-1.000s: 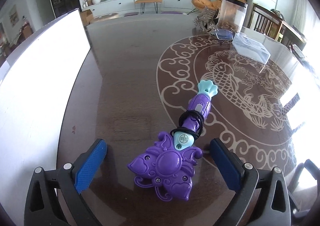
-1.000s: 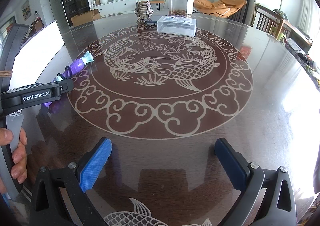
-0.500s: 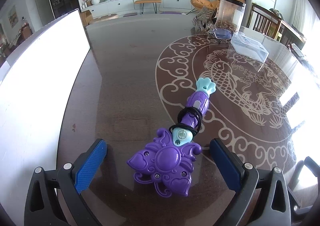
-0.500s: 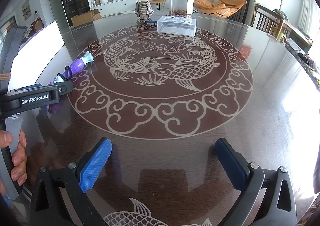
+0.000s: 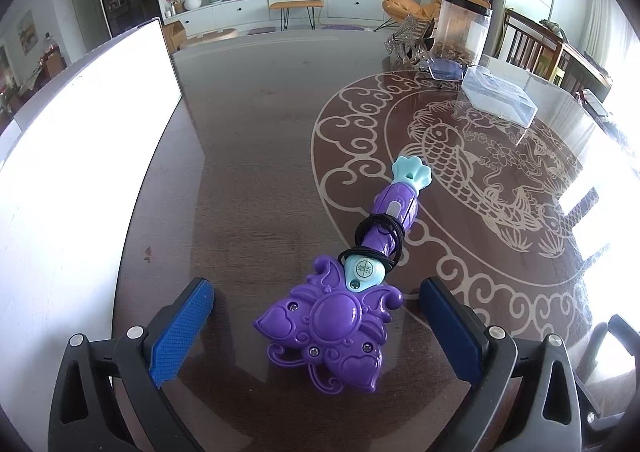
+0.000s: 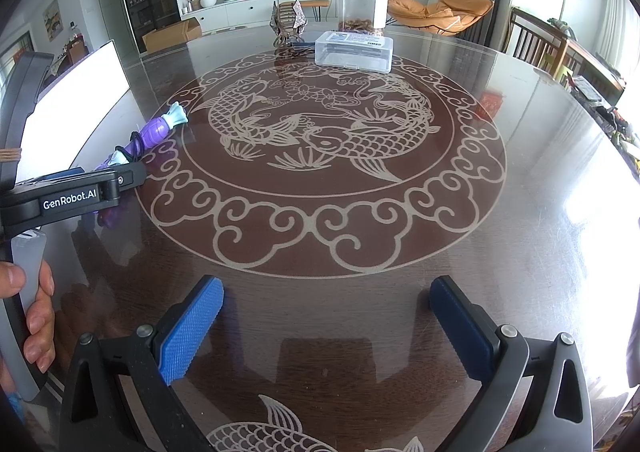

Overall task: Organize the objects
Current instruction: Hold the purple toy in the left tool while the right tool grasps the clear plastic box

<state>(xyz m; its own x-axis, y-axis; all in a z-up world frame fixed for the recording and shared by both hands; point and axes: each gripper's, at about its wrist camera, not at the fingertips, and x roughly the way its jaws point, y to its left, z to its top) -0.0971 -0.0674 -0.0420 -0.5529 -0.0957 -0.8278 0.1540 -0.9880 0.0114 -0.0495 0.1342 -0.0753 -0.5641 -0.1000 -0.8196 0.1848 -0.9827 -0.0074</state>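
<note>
A purple toy wand (image 5: 340, 316) with a flower-shaped head, teal tip and black cord wound round its handle lies on the dark glass table. My left gripper (image 5: 316, 328) is open, its blue pads either side of the wand's head without touching it. In the right wrist view the wand (image 6: 154, 132) shows at the left, partly hidden behind the left gripper's black body, which a hand (image 6: 34, 316) holds. My right gripper (image 6: 326, 328) is open over bare table near the front edge, holding nothing.
A large white board (image 5: 80, 156) stands along the table's left side. At the far side sit a clear plastic box (image 6: 354, 52), a tall clear canister (image 6: 362, 4) and a small ornament (image 6: 288, 20). Chairs (image 6: 560, 52) line the right.
The left gripper has crept slightly forward, so the wand's head sits a little deeper between its pads. The right gripper has not moved.
</note>
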